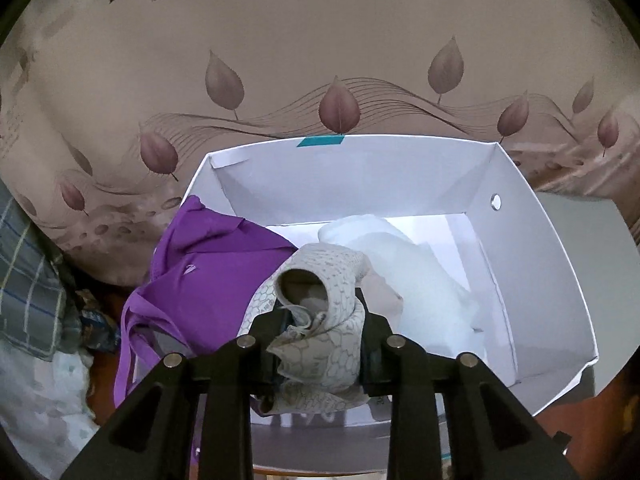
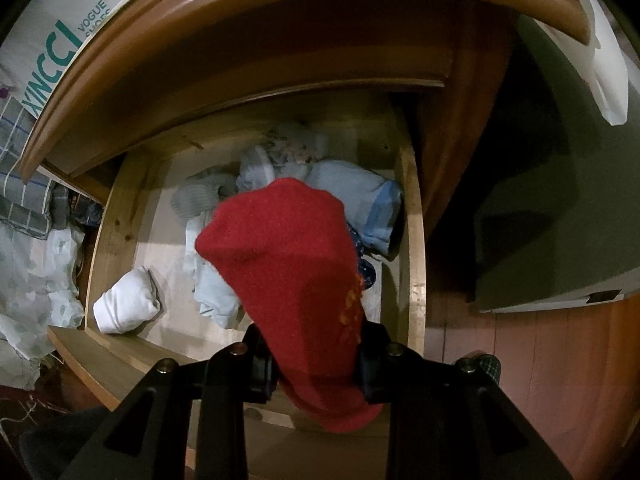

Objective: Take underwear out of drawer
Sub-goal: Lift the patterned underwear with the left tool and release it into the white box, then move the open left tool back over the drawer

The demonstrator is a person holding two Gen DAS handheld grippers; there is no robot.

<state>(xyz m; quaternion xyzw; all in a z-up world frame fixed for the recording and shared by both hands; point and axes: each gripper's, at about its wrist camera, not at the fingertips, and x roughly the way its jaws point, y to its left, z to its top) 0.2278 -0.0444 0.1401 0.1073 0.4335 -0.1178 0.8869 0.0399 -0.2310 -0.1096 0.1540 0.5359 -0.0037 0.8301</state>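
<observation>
the left tongs [image 1: 320, 344] pinch soft patterned underwear [image 1: 320, 308] over a white box [image 1: 552, 280]. the right tongs [image 2: 316, 364] clamp a limp red garment [image 2: 288, 248] above the drawer [image 2: 416, 240]. both are light; grip bunched folds.

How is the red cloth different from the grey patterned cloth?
The red cloth is plain and fuzzy with a bit of yellow stitching; the grey patterned cloth has a honeycomb print. The red one hangs over the open wooden drawer; the grey one hangs over the white box. The right tool holds the red one, the left tool the grey one. Both are pinched and bunched up.
</observation>
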